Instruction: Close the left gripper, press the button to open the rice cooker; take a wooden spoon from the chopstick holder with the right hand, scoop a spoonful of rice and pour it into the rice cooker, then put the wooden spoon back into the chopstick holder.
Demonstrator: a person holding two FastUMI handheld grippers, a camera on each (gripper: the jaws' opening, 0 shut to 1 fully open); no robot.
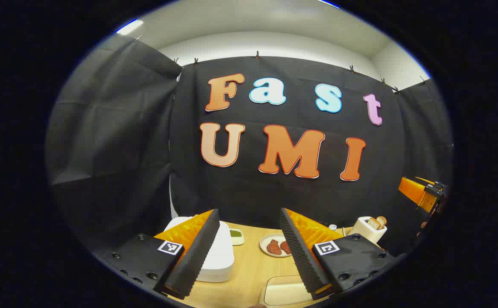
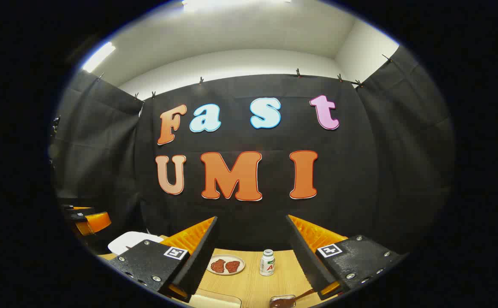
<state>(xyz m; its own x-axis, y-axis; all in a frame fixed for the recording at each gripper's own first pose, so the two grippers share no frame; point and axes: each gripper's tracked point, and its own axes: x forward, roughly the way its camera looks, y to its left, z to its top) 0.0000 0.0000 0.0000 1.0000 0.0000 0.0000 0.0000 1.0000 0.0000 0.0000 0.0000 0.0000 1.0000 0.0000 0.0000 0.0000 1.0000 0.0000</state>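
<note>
White cooker (image 1: 214,256), lower left, looks rigid; press its button with joined tips. Left tool (image 1: 249,252) and right tool (image 2: 251,256) both gape, holding nothing.

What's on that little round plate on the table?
The plate holds two reddish-brown pieces, probably meat, lying side by side. Whatever lies beneath them is covered.

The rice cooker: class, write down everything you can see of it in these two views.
The rice cooker is a white, smooth, rounded-cornered appliance, plastic by its look, with its lid down. It sits on the wooden table at the left, partly hidden behind the left gripper, whose jaws stand open. In the right gripper view its white top shows. Nothing touches it.
</note>
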